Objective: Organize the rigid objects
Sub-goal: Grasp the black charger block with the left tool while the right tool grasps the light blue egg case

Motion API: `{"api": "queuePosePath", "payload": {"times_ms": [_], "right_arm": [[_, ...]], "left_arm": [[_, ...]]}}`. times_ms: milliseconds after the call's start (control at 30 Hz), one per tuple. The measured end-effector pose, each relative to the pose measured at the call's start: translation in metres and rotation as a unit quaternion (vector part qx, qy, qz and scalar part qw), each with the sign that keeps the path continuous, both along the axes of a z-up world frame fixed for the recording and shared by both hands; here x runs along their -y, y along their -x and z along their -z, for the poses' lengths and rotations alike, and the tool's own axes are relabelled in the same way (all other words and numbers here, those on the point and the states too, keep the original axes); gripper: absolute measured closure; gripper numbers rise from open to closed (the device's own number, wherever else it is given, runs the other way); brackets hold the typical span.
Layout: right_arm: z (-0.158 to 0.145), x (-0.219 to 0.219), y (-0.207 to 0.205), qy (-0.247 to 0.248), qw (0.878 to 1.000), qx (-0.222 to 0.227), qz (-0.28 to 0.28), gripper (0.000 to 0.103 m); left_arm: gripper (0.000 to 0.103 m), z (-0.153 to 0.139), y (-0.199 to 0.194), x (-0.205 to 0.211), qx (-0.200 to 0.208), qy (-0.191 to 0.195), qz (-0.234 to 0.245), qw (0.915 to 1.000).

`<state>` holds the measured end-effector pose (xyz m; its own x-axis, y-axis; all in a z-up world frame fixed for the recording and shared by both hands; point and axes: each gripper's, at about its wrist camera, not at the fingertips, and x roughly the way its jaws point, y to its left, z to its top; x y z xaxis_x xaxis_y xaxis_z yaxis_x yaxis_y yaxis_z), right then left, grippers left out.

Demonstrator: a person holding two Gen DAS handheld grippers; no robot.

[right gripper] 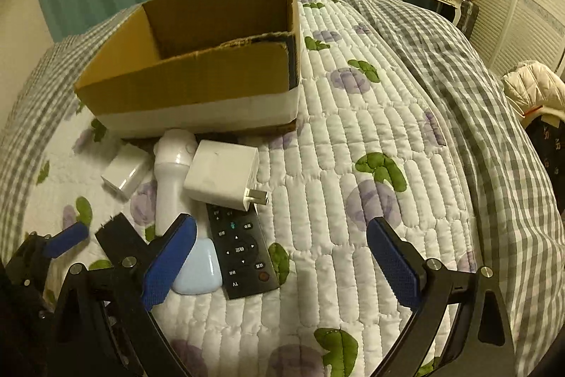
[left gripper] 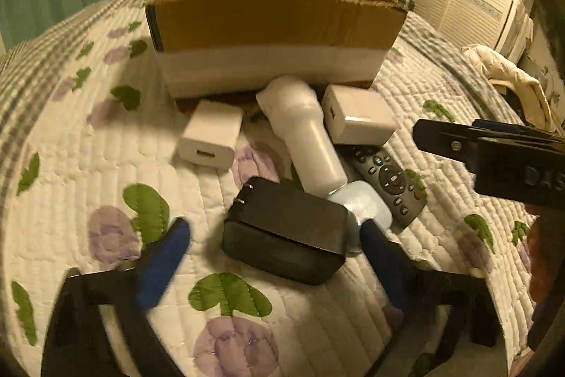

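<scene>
A black power adapter (left gripper: 286,228) lies on the quilt between the open fingers of my left gripper (left gripper: 273,257), which do not touch it. Behind it lie a white handheld device (left gripper: 303,136), two white chargers (left gripper: 212,138) (left gripper: 358,115), a black remote (left gripper: 388,179) and a pale blue case (left gripper: 363,200). An open cardboard box (left gripper: 275,23) stands behind them. My right gripper (right gripper: 282,260) is open and empty, with the remote (right gripper: 240,249) and blue case (right gripper: 197,271) near its left finger. The box (right gripper: 197,87) also shows in the right wrist view.
The quilted bedspread (right gripper: 353,136) has bare room to the right of the objects. A grey checked blanket (right gripper: 476,115) lies at the right, and a white jacket (right gripper: 533,87) at the bed's edge. The right gripper's body (left gripper: 494,151) shows at right in the left view.
</scene>
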<state>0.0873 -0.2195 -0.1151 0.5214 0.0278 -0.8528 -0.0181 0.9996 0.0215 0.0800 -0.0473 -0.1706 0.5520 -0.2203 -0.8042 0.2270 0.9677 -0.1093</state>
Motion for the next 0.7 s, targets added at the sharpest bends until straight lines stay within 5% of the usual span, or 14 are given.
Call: {"api": "queuePosePath", "payload": {"times_ms": [233,500,700], "right_arm": [[0.005,-0.006,0.003,0.020,1.000,-0.007,-0.012,0.005],[0.010,-0.012,0.006,-0.004,1.000,-0.019,-0.024,0.006],[0.018,-0.049,0.015,-0.035,0.993,-0.044,-0.099,0.027]], "left_arm": [[0.029,-0.002,0.005,0.005,0.016,-0.003,0.009,0.9998],[0.030,-0.025,-0.002,-0.037,0.048,-0.041,-0.045,0.9970],[0.030,-0.031,-0.004,-0.060,0.056,-0.060,-0.070,0.9941]]}}
